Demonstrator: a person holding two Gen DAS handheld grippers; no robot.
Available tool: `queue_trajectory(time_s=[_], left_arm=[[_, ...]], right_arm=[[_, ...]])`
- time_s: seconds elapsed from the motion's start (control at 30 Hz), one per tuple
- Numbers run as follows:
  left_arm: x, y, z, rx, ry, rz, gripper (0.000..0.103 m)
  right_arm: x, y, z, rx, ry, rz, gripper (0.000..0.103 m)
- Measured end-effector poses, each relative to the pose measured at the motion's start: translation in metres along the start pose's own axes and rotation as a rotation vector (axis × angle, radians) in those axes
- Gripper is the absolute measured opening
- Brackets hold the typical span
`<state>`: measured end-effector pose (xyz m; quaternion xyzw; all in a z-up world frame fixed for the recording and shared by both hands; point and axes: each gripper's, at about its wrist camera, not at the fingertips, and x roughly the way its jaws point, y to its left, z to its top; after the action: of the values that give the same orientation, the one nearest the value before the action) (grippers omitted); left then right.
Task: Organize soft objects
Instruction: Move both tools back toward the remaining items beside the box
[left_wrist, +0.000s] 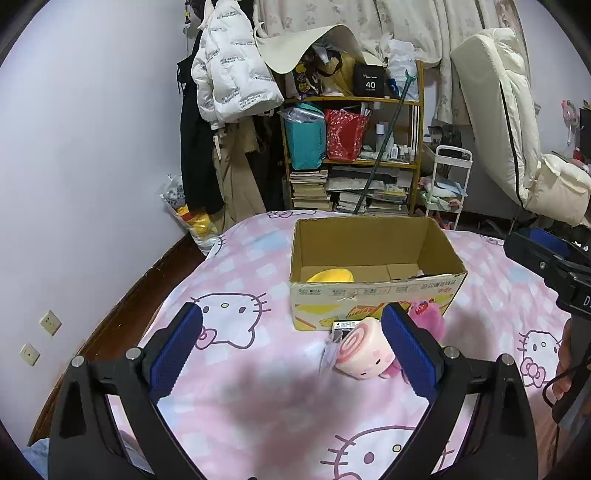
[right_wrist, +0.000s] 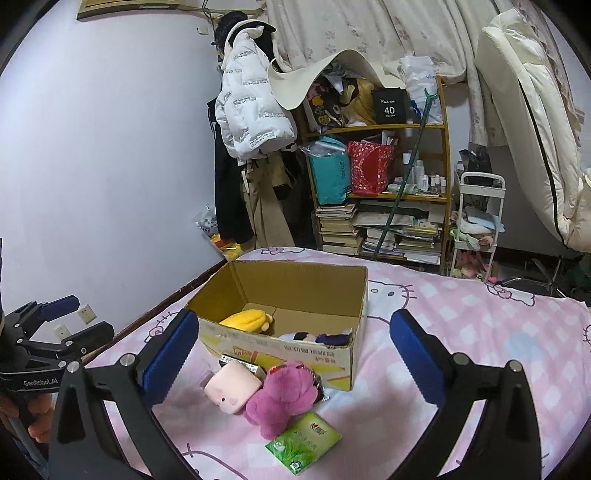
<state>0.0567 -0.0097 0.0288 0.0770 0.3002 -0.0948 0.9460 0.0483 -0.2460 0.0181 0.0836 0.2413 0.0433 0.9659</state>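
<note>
An open cardboard box (left_wrist: 373, 293) stands on the pink cat-print bed. A yellow plush (right_wrist: 245, 319) and a dark purple and white soft item (right_wrist: 317, 338) lie inside it. In front of the box lie a pale pink roll-shaped plush (right_wrist: 231, 387), a magenta plush (right_wrist: 280, 398) and a green packet (right_wrist: 303, 443). My right gripper (right_wrist: 293, 358) hovers over them, open wide and holding nothing. My left gripper (left_wrist: 293, 354) is open too. The pink roll plush (left_wrist: 364, 349) rests on the sheet close to its right finger, untouched.
The bed's left edge (left_wrist: 122, 306) runs along a lilac wall. Beyond the bed stand a crowded bookshelf (left_wrist: 354, 155), hanging coats (left_wrist: 229, 74) and a small white cart (right_wrist: 476, 225). A cream mattress (right_wrist: 524, 122) leans at the right. Bare sheet (right_wrist: 480, 317) lies right of the box.
</note>
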Motion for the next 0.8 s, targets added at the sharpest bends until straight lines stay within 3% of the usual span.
queue_trajectory(time_s=[0.3,0.67,0.8], left_arm=[[0.023,0.006,-0.003,-0.018,0.056,-0.034,0.096],[0.058,0.011,-0.011,-0.02,0.11,-0.024,0.096],[0.078,0.008,-0.013,-0.01,0.163,-0.027,0.096]], right_arm=[[0.015,0.001,-0.01,-0.018,0.045,-0.021,0.103],[0.048,0.004,-0.026,-0.036,0.101,-0.042,0.103],[0.057,0.003,-0.03,-0.045,0.121,-0.039,0.103]])
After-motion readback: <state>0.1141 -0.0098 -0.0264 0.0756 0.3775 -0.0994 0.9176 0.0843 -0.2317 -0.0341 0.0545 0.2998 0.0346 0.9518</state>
